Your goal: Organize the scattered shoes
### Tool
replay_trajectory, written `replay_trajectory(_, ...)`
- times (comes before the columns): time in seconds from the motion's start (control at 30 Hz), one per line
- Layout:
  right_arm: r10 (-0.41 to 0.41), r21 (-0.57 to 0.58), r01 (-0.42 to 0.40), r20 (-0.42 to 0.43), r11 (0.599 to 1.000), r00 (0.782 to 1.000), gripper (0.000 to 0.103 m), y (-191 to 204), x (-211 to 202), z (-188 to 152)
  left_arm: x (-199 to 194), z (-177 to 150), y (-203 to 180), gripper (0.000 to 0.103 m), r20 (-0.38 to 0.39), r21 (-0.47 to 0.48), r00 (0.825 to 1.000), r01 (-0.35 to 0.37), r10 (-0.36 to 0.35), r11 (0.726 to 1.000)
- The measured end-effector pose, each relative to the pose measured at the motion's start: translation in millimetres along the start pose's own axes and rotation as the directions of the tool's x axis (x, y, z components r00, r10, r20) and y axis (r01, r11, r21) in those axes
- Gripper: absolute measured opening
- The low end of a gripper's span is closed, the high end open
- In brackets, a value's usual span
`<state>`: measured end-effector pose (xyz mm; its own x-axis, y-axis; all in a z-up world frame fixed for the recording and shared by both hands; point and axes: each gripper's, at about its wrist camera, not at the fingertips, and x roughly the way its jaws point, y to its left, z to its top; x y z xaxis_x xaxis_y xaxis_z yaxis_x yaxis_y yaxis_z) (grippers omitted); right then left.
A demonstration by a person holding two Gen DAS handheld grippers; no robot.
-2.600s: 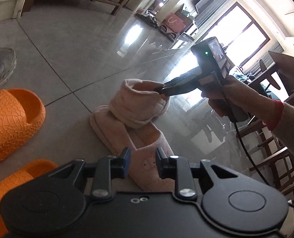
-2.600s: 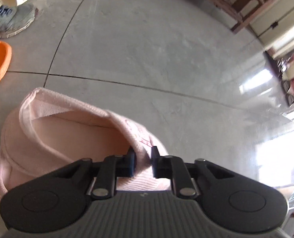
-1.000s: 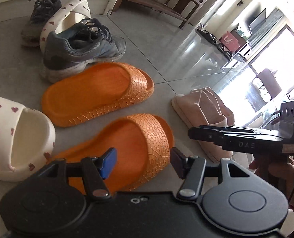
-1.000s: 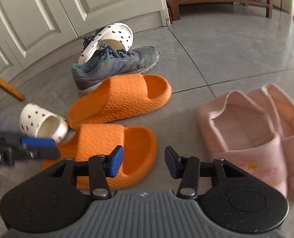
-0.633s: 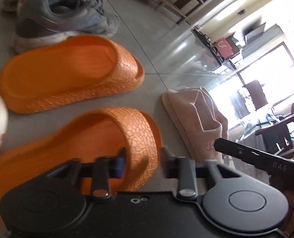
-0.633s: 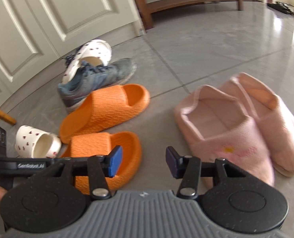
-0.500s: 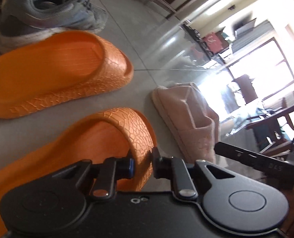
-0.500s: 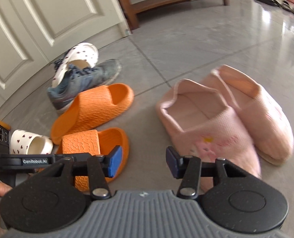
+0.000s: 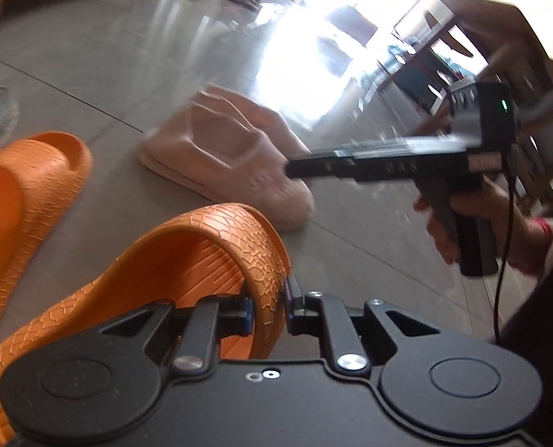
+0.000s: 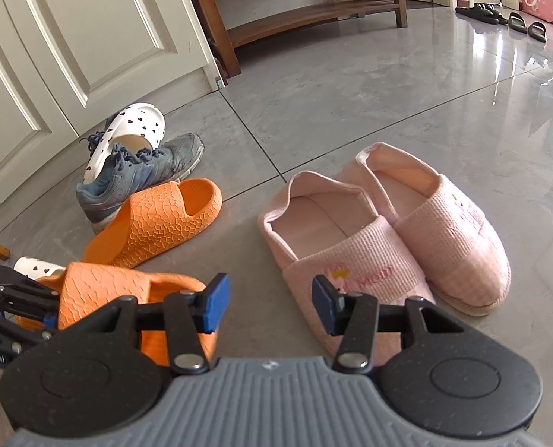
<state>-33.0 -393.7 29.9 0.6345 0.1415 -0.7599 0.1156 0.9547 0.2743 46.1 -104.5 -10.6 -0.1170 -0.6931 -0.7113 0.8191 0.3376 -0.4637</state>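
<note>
Near pink slipper [image 10: 354, 260] apparently reads "Mom".

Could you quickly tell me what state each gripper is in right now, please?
Left gripper: shut on the strap of the textured orange rubber slide.
Right gripper: open, holding nothing, above the grey tiled floor.
</note>
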Motion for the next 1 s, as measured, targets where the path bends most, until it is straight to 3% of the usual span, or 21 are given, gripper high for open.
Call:
replay_trajectory(0.2,0.03,-0.068,-0.031,-0.026,0.997,0.999,0.053,5,1,-3,6,-37,-24,0.013,-0.157,0.059,0.987,0.053,-0.043,0.997)
replay_trajectory(0.37,0.067,-0.142,-0.074,-0.054,0.987,0.996,0.053,24,12,-3,-3,-74,-37,0.013,-0.306,0.121,0.952,0.06,-0.02,0.991)
replay_trajectory(0.53,0.108,-0.206,-0.125,-0.091,0.971,0.99,0.053,50,24,-10,-7,-97,-44,0.016,-0.409,0.252,0.909,0.03,0.079,0.967)
replay_trajectory(0.67,0.151,-0.277,-0.187,-0.145,0.942,0.978,0.053,74,33,-22,-6,-105,-48,0.026,-0.485,0.371,0.858,0.026,0.169,0.928)
replay_trajectory(0.8,0.166,-0.353,-0.221,-0.179,0.909,0.97,0.053,92,39,-31,-12,-115,-46,0.03,-0.522,0.401,0.825,0.013,0.216,0.916)
replay_trajectory(0.9,0.169,-0.382,-0.224,-0.172,0.897,0.97,0.053,99,40,-30,-26,-112,-42,0.027,-0.514,0.391,0.822,-0.031,0.246,0.92)
replay_trajectory(1.0,0.174,-0.352,-0.225,-0.171,0.908,0.97,0.053,95,42,-26,-46,-98,-28,0.039,-0.493,0.303,0.841,-0.075,0.223,0.95)
